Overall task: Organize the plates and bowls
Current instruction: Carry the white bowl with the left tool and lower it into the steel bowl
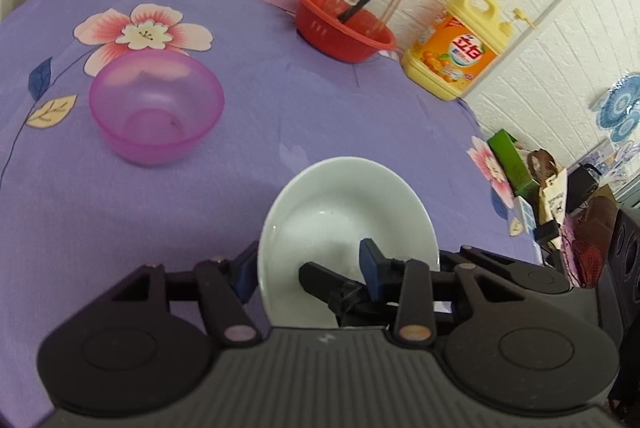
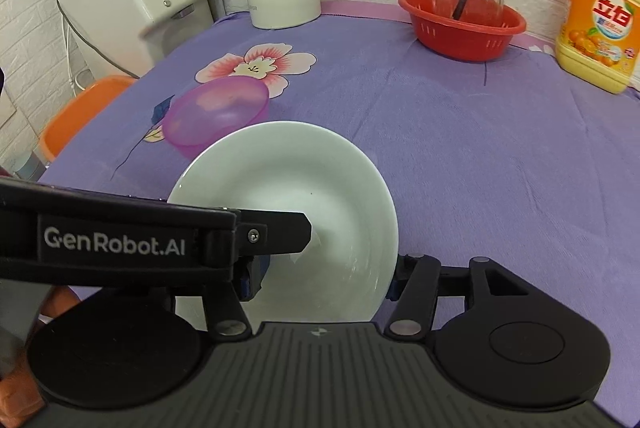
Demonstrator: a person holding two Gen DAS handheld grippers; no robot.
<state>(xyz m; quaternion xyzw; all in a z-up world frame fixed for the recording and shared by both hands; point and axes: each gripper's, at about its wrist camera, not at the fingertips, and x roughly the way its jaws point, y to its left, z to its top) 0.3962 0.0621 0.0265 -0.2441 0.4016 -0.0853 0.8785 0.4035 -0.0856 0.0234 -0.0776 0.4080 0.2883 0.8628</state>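
left fingers (image 1: 370,260): one blue pad inside the white plate (image 1: 344,196), the other outside its left rim and part hidden behind it. Half-width gap. Can't tell if they're actually biting.
right fingers (image 2: 253,280): same story. This pad sits over the plate's well, the other is tucked behind the right rim. Contact not visible, so grip state is unknown.
left gripper (image 1: 308,260): comes in from the left across the plate, as seen from the right wrist.
right gripper (image 2: 324,280): straddles the near-right part of the plate. A black finger tip, probably its own, shows just beside the left gripper's inner pad.
plate: near edge of the purple tablecloth (image 1: 280,108), looks tilted and slightly raised (my read). It holds nothing.
pink bowl (image 1: 156,108): upright on the cloth, left of the plate and further back, apart from it.
risk 1: both grippers on one plate. If one lets go before the other is firm, the glazed rim slips and the plate drops.
risk 2: fingers crowded inside the well, so they could knock each other and lever the plate out.
risk 3: a swing left could clip the light bowl and skid it.
risk 4: a loose cloth could drag on set-down.
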